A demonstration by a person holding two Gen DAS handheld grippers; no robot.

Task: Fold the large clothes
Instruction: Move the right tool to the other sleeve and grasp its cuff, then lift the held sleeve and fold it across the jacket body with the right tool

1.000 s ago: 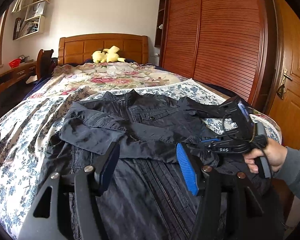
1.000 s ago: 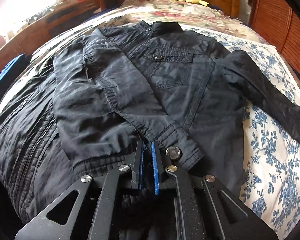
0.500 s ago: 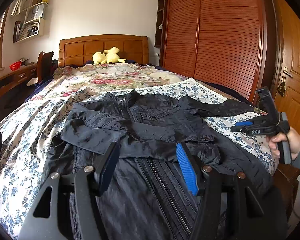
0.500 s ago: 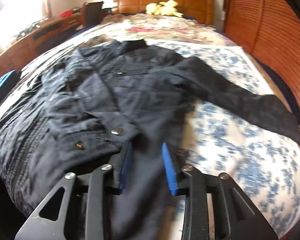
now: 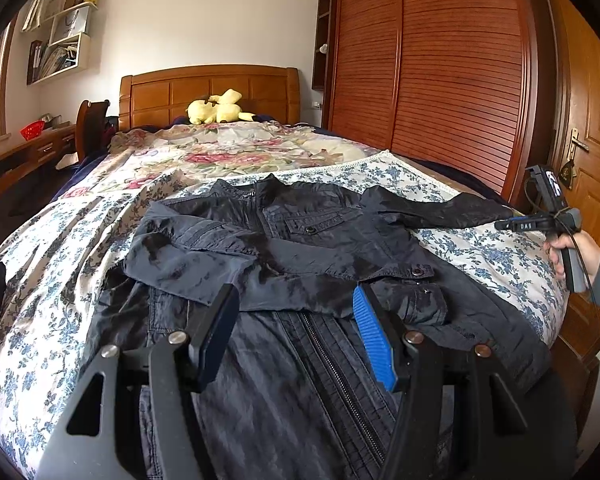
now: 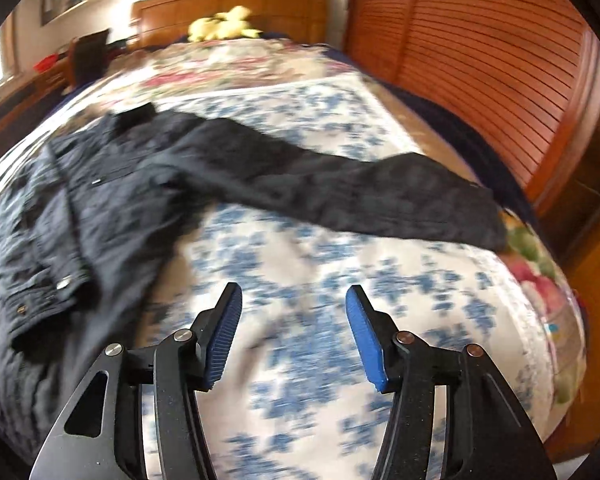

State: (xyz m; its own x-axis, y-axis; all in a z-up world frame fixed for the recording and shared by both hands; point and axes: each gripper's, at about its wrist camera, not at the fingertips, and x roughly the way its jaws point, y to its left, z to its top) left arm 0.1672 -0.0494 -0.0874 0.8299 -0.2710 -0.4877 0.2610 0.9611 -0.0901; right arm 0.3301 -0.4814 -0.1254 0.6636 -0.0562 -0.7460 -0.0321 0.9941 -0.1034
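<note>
I have the dark jacket (image 5: 300,248) lying face up on the floral bedspread (image 5: 60,264), its collar toward the wooden headboard (image 5: 208,92) and its hem toward me. By my reading the fold is about a third done. One sleeve (image 5: 204,256) is already laid across the chest, with its cuff (image 5: 416,280) resting near the zip at the lower front. The other sleeve (image 6: 340,188) is still stretched straight out over the bedspread toward the slatted wardrobe (image 6: 480,60), so it has yet to be brought in. After that the body still needs folding up, hem toward collar, since the whole length of the jacket lies flat.

My left gripper (image 5: 296,332) hangs above the lower front of the jacket near the zip; its jaws stand apart with nothing pinched between them and the pads clear of the cloth. My right gripper (image 6: 294,332) is over bare bedspread beside the jacket's edge; its jaws are opening and nothing is between them. In the left view I see it held out near the end of the spread sleeve. The right view is blurred, so I cannot make out fine detail of that sleeve's cuff. I judge the next job falls to the right gripper: take that far cuff and carry it across the chest
</note>
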